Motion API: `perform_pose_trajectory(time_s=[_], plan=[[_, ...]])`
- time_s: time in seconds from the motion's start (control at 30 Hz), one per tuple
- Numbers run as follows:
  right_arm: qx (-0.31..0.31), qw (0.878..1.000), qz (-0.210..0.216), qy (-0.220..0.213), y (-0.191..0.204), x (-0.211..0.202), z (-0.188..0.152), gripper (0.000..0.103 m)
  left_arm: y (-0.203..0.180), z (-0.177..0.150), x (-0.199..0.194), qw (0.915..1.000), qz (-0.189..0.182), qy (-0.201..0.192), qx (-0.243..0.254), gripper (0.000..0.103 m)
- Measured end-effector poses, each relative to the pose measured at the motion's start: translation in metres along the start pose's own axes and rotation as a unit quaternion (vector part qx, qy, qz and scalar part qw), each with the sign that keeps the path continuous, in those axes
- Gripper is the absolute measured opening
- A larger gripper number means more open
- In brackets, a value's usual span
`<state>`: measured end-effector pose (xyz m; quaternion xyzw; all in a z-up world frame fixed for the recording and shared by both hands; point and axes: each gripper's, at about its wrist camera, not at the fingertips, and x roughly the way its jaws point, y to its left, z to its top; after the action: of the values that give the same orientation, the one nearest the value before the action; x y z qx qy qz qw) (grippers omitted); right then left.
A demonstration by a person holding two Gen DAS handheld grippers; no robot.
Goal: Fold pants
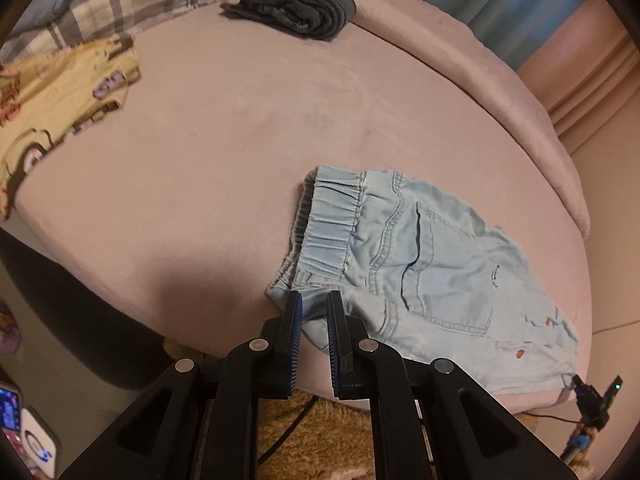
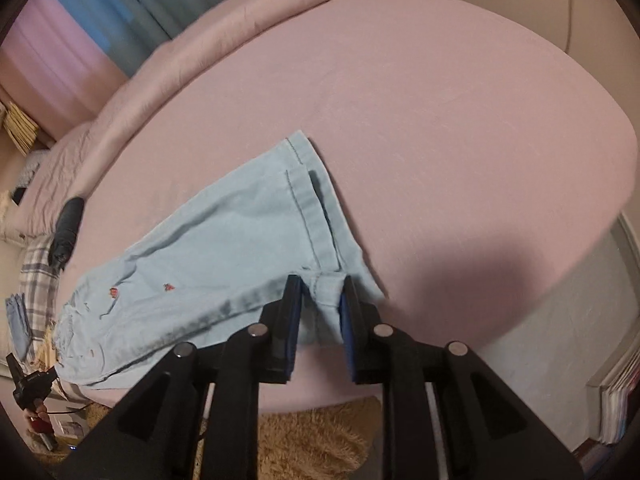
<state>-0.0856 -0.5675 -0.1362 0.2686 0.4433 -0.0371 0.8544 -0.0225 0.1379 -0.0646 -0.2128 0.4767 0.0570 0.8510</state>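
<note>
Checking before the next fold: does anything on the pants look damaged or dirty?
Yes. The light blue pants carry a dark smudge along the near edge, and a frayed, torn patch further along toward the waist.

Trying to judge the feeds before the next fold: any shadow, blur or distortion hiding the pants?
Left wrist view: sharp on the pants, soft shadow on the bed left of the left tool, yellow garment slightly smeared, fisheye bends the bed edge. Right wrist view: dark shadow right of the right tool, curtains blurred, no glare.

Bare pink bed (image 1: 240,140) left of pants (image 1: 420,264), dark folded garment (image 1: 292,8) far
</note>
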Motion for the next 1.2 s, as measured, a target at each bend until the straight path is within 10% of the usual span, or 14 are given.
perform_pose_trajectory(time_s=[0.27, 0.47, 0.53, 0.57, 0.9, 1.2], plan=[[0.004, 0.999, -0.021, -0.039, 0.013, -0.03, 0.045, 0.06, -0.042, 0.019, -0.034, 0.9968, -0.022, -0.06, 0.048, 0.008], [-0.011, 1.0, -0.013, 0.006, 0.044, 0.024, 0.081, 0.062, -0.115, 0.001, 0.002, 0.9842, -0.115, -0.011, 0.134, 0.009], [-0.021, 0.998, -0.042, 0.029, 0.043, 0.045, 0.079, 0.04, -0.134, -0.012, 0.025, 0.9788, -0.13, 0.024, 0.157, 0.009], [-0.037, 0.996, -0.078, 0.039, 0.046, 0.057, 0.075, 0.006, -0.139, -0.017, 0.033, 0.9772, -0.132, 0.036, 0.163, 0.009], [-0.061, 0.994, -0.079, -0.043, 0.075, 0.021, 0.098, 0.006, -0.133, -0.049, 0.086, 0.9776, -0.092, 0.108, 0.155, 0.009], [-0.029, 0.996, -0.08, -0.022, 0.061, 0.081, 0.099, 0.006, -0.113, -0.056, 0.078, 0.9794, -0.109, 0.107, 0.133, 0.009]])
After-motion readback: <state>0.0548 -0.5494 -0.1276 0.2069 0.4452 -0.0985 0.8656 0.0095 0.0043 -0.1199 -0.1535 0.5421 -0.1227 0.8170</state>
